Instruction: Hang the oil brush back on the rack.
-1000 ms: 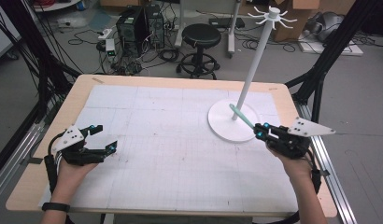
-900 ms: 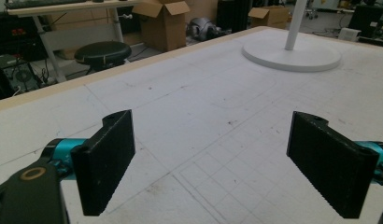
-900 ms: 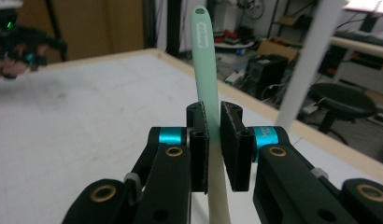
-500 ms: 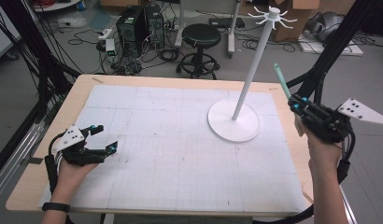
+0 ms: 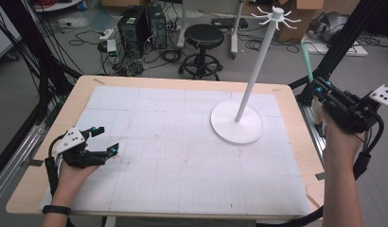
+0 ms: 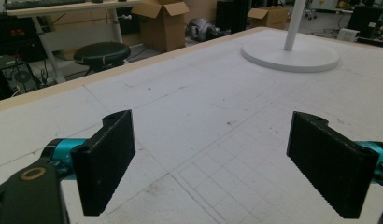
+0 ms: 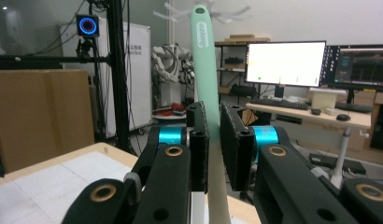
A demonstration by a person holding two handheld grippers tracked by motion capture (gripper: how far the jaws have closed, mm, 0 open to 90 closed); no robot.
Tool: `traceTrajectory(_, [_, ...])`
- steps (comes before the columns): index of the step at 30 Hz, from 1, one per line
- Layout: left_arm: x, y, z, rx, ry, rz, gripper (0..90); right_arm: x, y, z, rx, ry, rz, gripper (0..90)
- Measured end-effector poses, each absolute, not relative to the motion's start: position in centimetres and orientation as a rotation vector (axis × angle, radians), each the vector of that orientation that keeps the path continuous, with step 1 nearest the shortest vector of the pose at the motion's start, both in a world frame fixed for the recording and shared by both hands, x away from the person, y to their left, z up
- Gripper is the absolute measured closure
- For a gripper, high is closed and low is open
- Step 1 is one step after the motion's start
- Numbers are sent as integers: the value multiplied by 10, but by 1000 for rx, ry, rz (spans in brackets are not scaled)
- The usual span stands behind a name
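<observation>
Our right claw pinches the green stick at three o'clock of the white stand; our left claw rests spread on the bench.

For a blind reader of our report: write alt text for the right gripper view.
The right tongs are shut on a pale green handle that stands upright between the black jaws. Behind its top are the arms of a white stand. Farther back are a lit monitor on a desk and a cardboard box.
</observation>
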State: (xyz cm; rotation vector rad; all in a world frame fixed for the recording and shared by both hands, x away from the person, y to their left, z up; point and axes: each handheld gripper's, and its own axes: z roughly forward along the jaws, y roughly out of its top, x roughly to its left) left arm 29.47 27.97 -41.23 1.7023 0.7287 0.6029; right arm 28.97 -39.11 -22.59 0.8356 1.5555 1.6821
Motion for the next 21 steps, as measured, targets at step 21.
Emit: traceTrajectory(21, [295, 280, -412, 1702, 728, 598, 160, 317, -378, -210, 863, 1530, 1697, 823])
